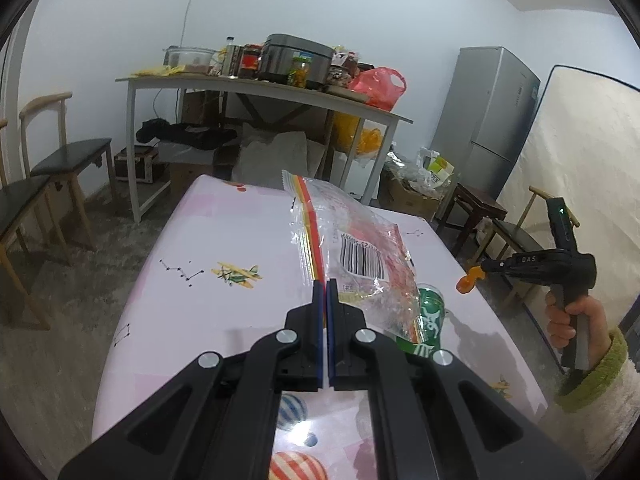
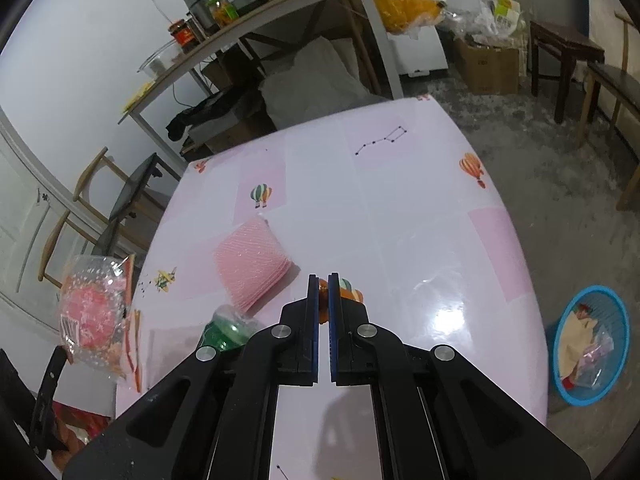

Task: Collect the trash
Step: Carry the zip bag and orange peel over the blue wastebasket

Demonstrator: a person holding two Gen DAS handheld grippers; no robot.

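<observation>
Two pieces are held: a clear zip bag [image 1: 352,252] pinched in the closed left gripper [image 1: 325,282], orange peel [image 2: 323,294] in the closed right gripper [image 2: 323,276]. Both should be carried level above the worktop [image 2: 400,200] to the blue basket [image 2: 560,340] at four o'clock.

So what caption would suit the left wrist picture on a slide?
Left gripper lifts a clear plastic bag off the pink table.

Cluttered side table [image 1: 256,94], grey fridge [image 1: 484,116], wooden chairs [image 1: 60,160].
</observation>
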